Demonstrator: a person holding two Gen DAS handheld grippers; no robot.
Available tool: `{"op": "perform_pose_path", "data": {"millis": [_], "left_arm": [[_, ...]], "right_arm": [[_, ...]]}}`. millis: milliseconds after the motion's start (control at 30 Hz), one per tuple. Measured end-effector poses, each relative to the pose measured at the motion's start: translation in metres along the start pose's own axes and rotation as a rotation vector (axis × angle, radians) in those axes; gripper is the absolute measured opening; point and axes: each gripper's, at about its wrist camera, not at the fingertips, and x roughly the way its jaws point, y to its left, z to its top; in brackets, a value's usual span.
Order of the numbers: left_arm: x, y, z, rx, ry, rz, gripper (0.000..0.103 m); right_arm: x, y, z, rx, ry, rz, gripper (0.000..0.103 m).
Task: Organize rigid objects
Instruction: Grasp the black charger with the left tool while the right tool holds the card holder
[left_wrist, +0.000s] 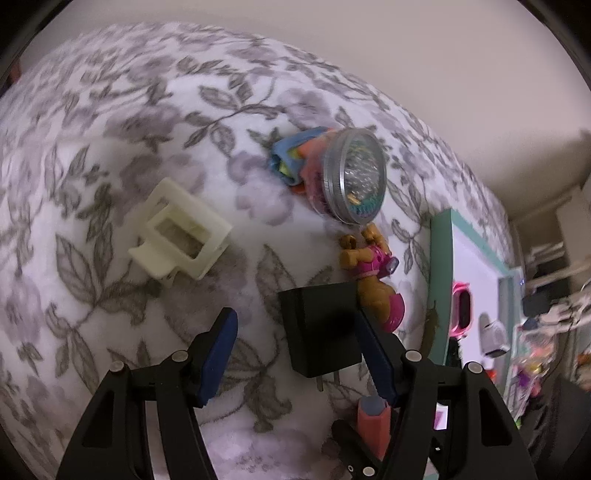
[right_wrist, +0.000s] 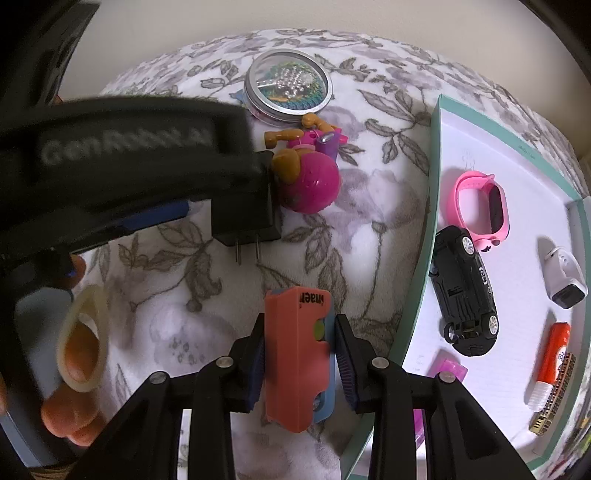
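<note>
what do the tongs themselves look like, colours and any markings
Both are matte black plastic frames with silver round fasteners at the joints and ribbed dark blue pads on the fingers. The left tongs show grey "GenRobot.AI"-style lettering on their body in the right wrist view; the right tongs show none.

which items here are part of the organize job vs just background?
Job:
- salmon case, clamped in right tool
- black plug adapter at open left tool
- dog figure, round tin, cream clip on the blanket
- teal-rimmed tray holding toy car, pink watch, glue stick

Background:
- floral blanket
- room clutter
</note>
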Motion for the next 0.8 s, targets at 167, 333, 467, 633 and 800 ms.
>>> {"op": "perform_pose_path", "data": {"millis": [167, 333, 467, 633, 800], "left_arm": [[0.001, -0.01, 0.001, 0.065, -0.01, 0.04, 0.067], [0.004, -0.016, -0.004, 0.109, 0.02, 0.022, 0.067], [0.006, -0.024, -0.009, 0.165, 0.016, 0.076, 0.066], [0.009, -0.027, -0.011, 0.186, 0.032, 0.067, 0.047], [0.01, -0.027, -0.009, 0.186, 0.043, 0.091, 0.045]], "right_arm": [[-0.001, -0.006, -0.002, 0.022, 0.0, 0.027, 0.036], [-0.002, -0.017, -0.002, 0.038, 0.005, 0.047, 0.036], [-0.002, -0.021, -0.002, 0.037, 0.007, 0.046, 0.036], [-0.001, -0.023, -0.004, 0.039, 0.006, 0.049, 0.036], [0.0, -0.023, -0.005, 0.034, 0.005, 0.045, 0.036]]}}
